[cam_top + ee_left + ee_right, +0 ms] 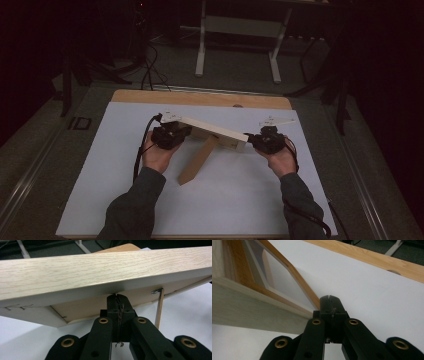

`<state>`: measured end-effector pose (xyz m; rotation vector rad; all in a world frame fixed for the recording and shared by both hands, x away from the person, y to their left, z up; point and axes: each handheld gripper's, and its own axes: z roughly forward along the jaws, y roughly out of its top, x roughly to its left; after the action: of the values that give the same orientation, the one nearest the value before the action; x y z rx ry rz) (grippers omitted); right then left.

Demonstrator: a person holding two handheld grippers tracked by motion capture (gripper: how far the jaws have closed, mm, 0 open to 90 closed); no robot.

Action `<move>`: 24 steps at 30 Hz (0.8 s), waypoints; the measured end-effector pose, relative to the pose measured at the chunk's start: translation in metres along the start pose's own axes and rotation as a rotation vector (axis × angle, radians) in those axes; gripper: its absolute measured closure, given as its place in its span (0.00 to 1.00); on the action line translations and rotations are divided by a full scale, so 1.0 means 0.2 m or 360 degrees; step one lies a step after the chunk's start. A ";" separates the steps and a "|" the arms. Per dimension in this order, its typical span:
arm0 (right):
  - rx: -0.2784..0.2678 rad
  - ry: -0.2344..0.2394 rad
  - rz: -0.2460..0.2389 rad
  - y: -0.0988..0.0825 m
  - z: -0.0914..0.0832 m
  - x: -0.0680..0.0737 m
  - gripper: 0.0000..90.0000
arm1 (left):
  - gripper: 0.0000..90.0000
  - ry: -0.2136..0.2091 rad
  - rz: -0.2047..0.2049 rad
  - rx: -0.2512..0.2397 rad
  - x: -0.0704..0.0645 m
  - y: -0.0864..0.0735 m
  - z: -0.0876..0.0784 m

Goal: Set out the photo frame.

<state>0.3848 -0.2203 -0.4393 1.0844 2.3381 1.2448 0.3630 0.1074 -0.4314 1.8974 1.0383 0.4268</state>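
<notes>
A pale wooden board hangs tilted above the white tabletop, between the left gripper and right gripper. Both pairs of fingers sit pressed together against its underside. Raise both ends evenly so it cannot slide.

Wooden board runs off both side edges in my left gripper view; its far end unseen there. Small pencil marks on its underside are illegible. Room beyond the table too dark to resolve.
</notes>
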 end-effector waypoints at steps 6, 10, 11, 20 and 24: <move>0.0004 0.0005 -0.0011 0.00 0.00 0.01 1.00 | 1.00 -0.0010 0.0013 0.0018 -0.02 0.00 0.03; 0.0009 0.0013 -0.0015 0.00 0.00 0.01 1.00 | 1.00 -0.0014 0.0019 0.0023 -0.04 0.01 0.04; 0.0009 0.0014 -0.0017 0.00 0.00 0.01 1.00 | 1.00 -0.0014 0.0021 0.0026 -0.04 0.01 0.04; 0.0008 0.0015 -0.0027 -0.01 -0.01 0.02 1.00 | 1.00 -0.0026 0.0048 0.0020 -0.07 0.02 0.05; 0.0008 0.0019 -0.0030 0.00 -0.01 0.02 1.00 | 1.00 -0.0031 0.0067 0.0032 -0.08 0.02 0.05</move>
<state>0.3802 -0.2178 -0.4386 1.0571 2.3564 1.2427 0.3622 0.0873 -0.4310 1.9404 0.9947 0.4227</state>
